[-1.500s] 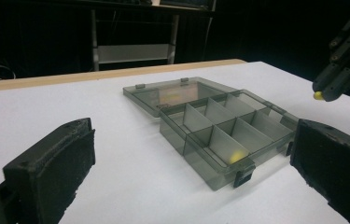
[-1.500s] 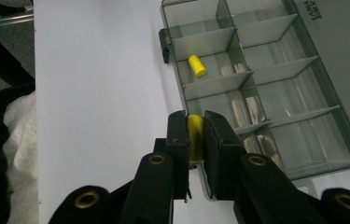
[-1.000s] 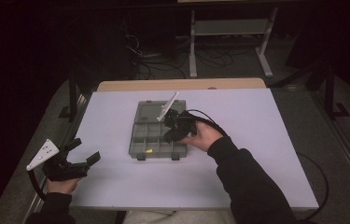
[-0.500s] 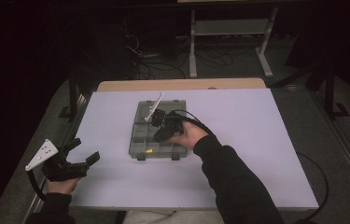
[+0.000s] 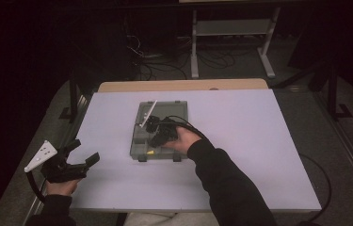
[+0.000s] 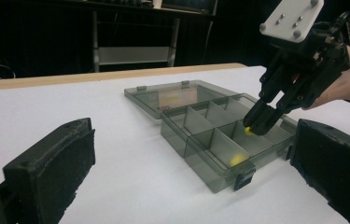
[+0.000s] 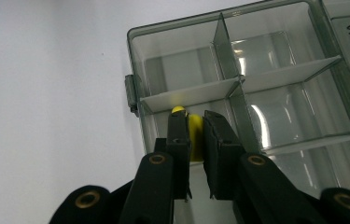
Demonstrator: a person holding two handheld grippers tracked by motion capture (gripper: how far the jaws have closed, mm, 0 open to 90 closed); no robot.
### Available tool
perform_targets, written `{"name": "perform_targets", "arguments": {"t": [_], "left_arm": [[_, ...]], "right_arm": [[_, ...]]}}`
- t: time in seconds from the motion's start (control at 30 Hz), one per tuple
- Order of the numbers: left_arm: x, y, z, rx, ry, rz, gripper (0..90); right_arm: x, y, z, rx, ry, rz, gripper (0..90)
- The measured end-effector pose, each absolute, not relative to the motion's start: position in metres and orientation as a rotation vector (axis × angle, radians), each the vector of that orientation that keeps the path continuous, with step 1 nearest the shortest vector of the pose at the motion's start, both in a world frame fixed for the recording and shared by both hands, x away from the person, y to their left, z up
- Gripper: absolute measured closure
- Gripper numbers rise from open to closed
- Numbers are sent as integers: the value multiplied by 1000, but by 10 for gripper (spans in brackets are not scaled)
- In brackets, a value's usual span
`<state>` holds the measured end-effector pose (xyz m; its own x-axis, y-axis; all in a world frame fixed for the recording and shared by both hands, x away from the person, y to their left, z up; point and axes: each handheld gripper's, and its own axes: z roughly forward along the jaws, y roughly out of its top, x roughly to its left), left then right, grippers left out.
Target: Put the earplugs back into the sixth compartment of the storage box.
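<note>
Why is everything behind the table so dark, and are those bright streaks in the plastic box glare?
High view: light falls on the white table, while the room behind sits in near darkness. Right gripper view: yes, pale streaks of glare lie on the clear organizer box, and the yellow piece between the right gripper fingers looks sharp. Left gripper view: the left gripper fingers loom large and soft at the edges.

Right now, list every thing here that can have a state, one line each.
Organizer box: lid open, lying flat behind it on the table.
Small yellow piece: clamped between the right jaws, down in a compartment.
Second yellow piece: loose in a near compartment.
Right gripper: shut on the small yellow piece.
Left gripper: jaws open, empty, away from the box.
</note>
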<state>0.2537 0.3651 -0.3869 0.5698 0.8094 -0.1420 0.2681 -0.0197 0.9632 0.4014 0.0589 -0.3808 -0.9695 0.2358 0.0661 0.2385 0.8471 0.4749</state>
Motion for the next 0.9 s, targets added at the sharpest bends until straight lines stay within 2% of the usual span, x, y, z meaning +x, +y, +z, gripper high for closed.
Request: {"name": "perform_targets", "arguments": {"t": [0.1,0.27,0.33,0.57,0.7,0.8,0.9], "left_arm": [[254,365,-387,1583,934,551,0],[254,365,-387,1581,935,552,0],[254,365,-387,1581,933,553,0],[254,364,-387,1583,933,552,0],[254,363,-387,1585,933,552,0],[255,363,-387,1592,930,554,0],[255,363,-387,1593,930,554,0]], "right_arm": [[402,59,-383,-383,-3007,-783,779],[402,57,-381,-403,-2998,-818,663],[402,55,-380,-410,-3007,-825,601],[402,42,-372,-490,-3030,-889,266],[401,33,-369,-538,-3032,-912,138],[400,25,-366,-549,-3026,-937,112],[398,17,-364,-571,-3025,-943,12]]}}
